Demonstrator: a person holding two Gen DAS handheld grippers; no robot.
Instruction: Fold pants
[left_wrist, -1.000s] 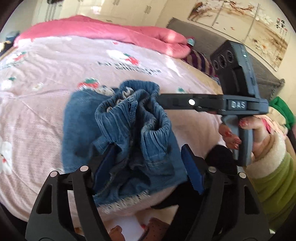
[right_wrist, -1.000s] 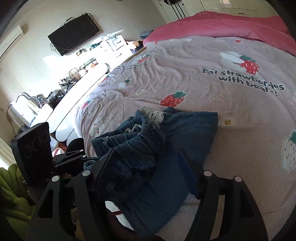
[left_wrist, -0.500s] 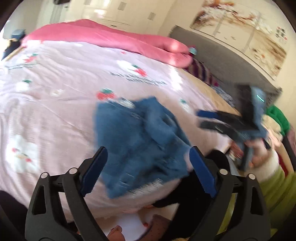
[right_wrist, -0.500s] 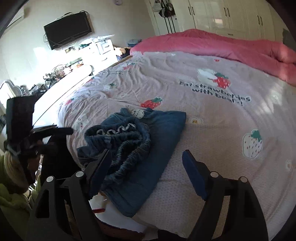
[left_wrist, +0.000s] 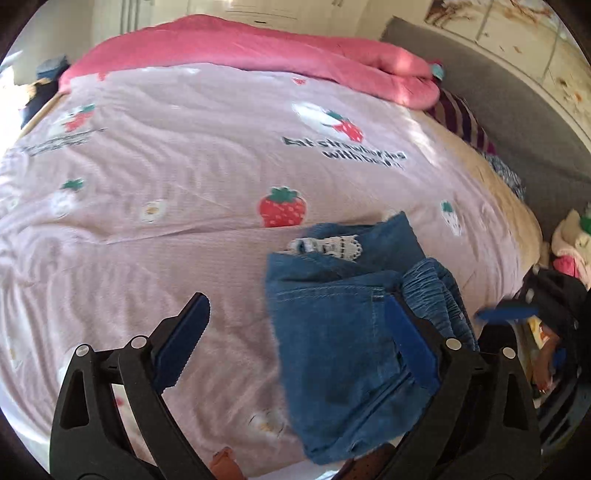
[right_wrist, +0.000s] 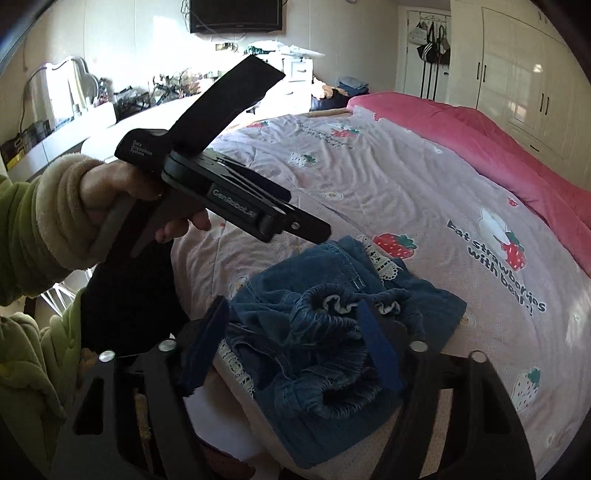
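Left wrist view: both grippers have let go, left gripper (left_wrist: 295, 339) and right gripper (right_wrist: 295, 347) fingers apart, pants (left_wrist: 347, 325) now bundled at 4 o'clock on the bed (left_wrist: 177, 155), fold likely near done.

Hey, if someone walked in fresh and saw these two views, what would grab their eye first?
The crumpled blue denim pants lie bunched at the near edge of the pale pink strawberry-print bedsheet. A bright pink quilt runs along the bed's far side. In the right wrist view, the black left tool hangs above the pants.
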